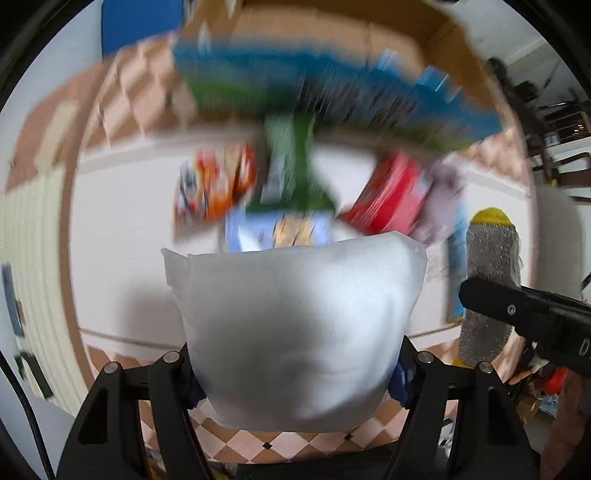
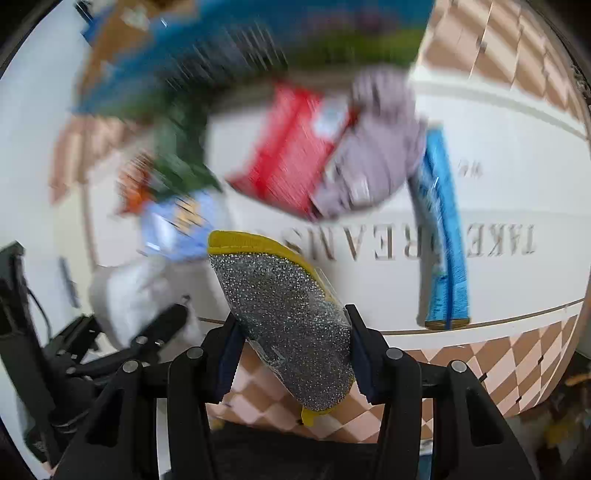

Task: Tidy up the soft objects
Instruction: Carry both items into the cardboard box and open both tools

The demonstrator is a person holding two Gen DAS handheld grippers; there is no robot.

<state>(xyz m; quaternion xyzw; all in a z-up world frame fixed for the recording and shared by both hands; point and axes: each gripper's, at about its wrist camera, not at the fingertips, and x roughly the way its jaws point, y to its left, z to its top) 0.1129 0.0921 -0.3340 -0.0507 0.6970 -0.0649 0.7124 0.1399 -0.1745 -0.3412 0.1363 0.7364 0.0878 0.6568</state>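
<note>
A soft white pillow-like pad fills the lower middle of the left wrist view, and my left gripper is shut on its lower part, a finger pressing in on each side. A silver glittery scouring sponge with a yellow edge stands tilted between the fingers of my right gripper, which is shut on it. Both hang above a round white mat with a checkered rim. The left wrist view shows the sponge and right gripper at its right edge. The right wrist view shows the pad at lower left.
Blurred on the mat lie a red packet, a lilac cloth, a long blue packet, a pale blue packet, an orange snack bag and a green packet. Beyond them stands a cardboard box with a blue and green front.
</note>
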